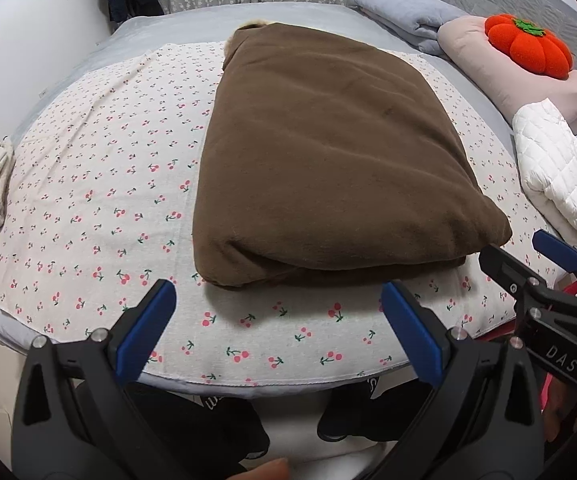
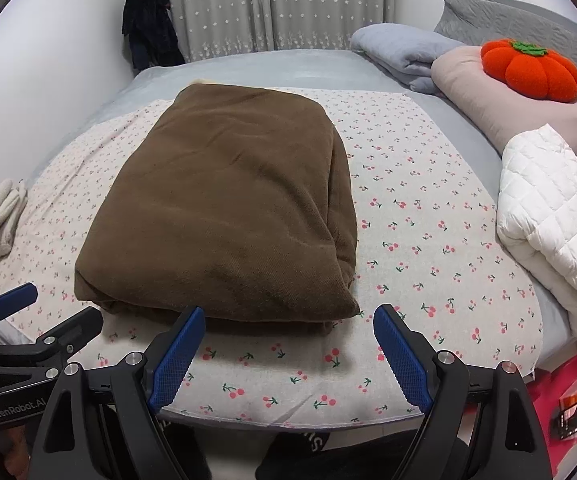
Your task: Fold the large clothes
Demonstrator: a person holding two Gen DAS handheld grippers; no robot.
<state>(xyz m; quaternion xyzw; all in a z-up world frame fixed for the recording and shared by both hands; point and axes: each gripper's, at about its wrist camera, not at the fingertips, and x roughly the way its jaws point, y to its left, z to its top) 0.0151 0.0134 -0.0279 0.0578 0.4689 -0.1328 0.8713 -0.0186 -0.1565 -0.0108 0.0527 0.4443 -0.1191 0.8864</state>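
Brown folded garment lies just beyond right hand-held gripper — untouched.

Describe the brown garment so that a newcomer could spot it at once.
On the bed, a cherry-print sheet covers the middle. The brown garment lies folded on that sheet, a thick rectangle. It is the only dark brown thing there; the neighbours are white, grey or orange.

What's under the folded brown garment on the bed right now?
The folded brown garment lies on the cherry-print cloth, which is spread over a grey bed sheet. A pale furry edge peeks out at its far end. Anything beneath or inside its folds is covered.
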